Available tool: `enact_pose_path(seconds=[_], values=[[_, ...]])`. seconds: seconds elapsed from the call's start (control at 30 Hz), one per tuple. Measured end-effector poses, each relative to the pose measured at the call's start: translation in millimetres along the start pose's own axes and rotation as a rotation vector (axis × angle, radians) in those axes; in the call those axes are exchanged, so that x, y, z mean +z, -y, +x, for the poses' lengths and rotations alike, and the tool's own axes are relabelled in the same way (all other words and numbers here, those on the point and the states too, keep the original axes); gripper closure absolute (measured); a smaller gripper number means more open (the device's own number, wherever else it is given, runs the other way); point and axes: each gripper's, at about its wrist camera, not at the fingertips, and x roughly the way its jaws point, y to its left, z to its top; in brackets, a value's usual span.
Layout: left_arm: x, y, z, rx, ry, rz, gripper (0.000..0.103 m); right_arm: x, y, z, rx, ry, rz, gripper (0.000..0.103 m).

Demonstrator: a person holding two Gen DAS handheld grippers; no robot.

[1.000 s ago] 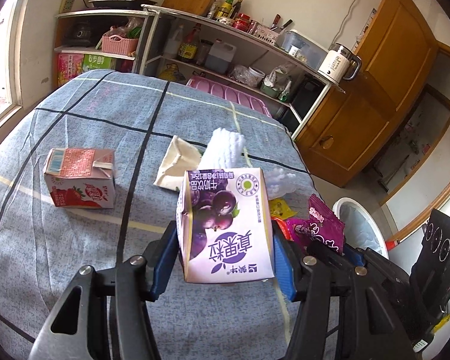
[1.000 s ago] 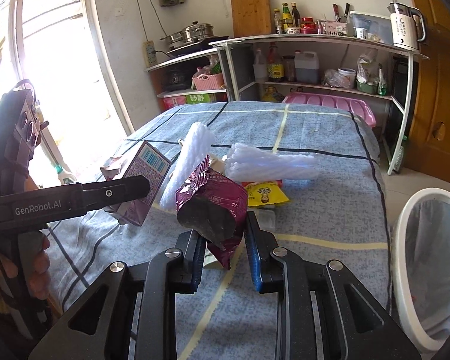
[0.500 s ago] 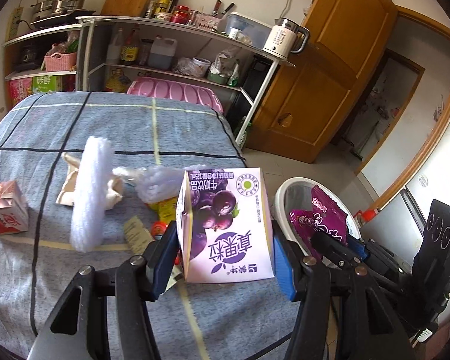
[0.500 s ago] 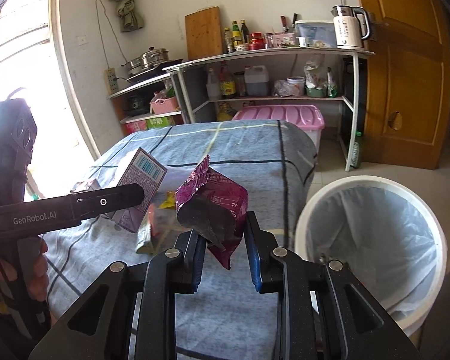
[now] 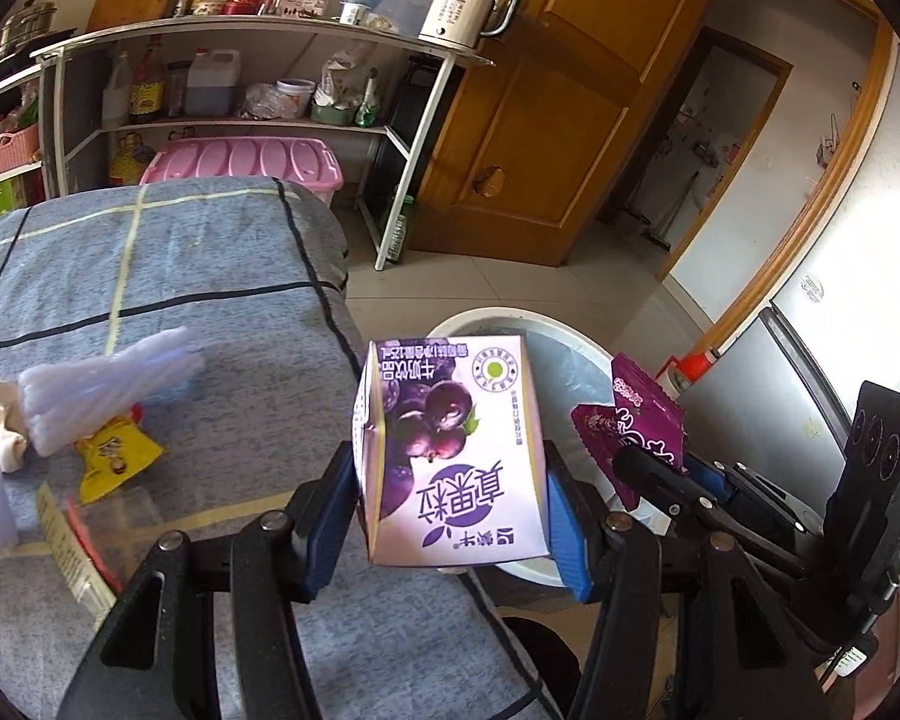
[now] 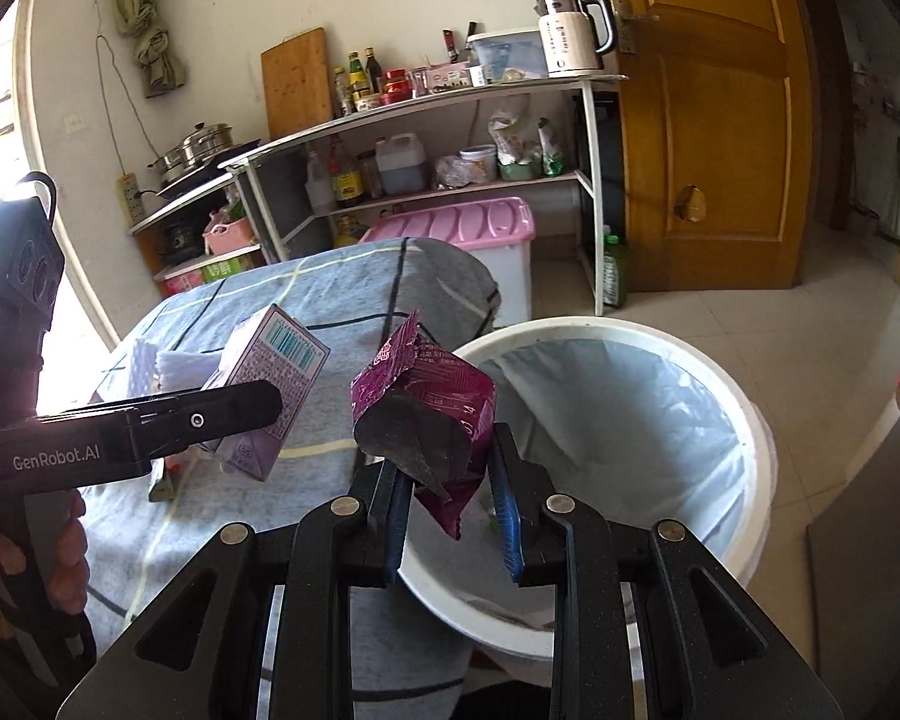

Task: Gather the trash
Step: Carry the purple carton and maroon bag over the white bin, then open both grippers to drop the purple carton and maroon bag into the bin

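Observation:
My left gripper [image 5: 450,516] is shut on a purple blueberry milk carton [image 5: 450,450], held at the table's right edge beside the bin; the carton also shows in the right wrist view [image 6: 270,390]. My right gripper [image 6: 450,516] is shut on a crumpled magenta snack wrapper [image 6: 432,408], held over the near rim of the white trash bin [image 6: 744,420] lined with a pale bag. The wrapper also shows in the left wrist view [image 5: 636,420], with the bin [image 5: 492,318] behind the carton.
On the blue checked tablecloth [image 5: 180,252] lie white foam netting [image 5: 102,384], a yellow wrapper [image 5: 114,462] and a clear packet [image 5: 90,528]. A shelf rack [image 6: 450,138] and pink storage box [image 6: 468,228] stand behind. A wooden door [image 6: 714,120] is to the right.
Both grippers swung right from over the table toward the bin, still holding carton and wrapper. The bin now fills more of the right wrist view, under the wrapper.

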Motion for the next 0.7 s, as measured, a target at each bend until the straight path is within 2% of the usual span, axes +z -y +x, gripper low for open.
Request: enact_pose_path(seconds=[0.2, 0.4, 0.6, 0.7], values=[[2, 23, 28, -0.021, -0.048, 0.041, 0.043, -4, 28, 6, -0.067, -0.029, 0.036, 0.077], [2, 35, 53, -0.021, -0.1, 0.055, 0.043, -8, 53, 26, -0.14, -0.106, 0.059, 0.077], [2, 43, 66, -0.012, -0.128, 0.074, 0.043, -13, 68, 42, -0.151, -0.164, 0.086, 0.076], [1, 43, 68, -0.018, -0.132, 0.068, 0.043, -13, 72, 43, -0.158, -0.168, 0.101, 0.072]])
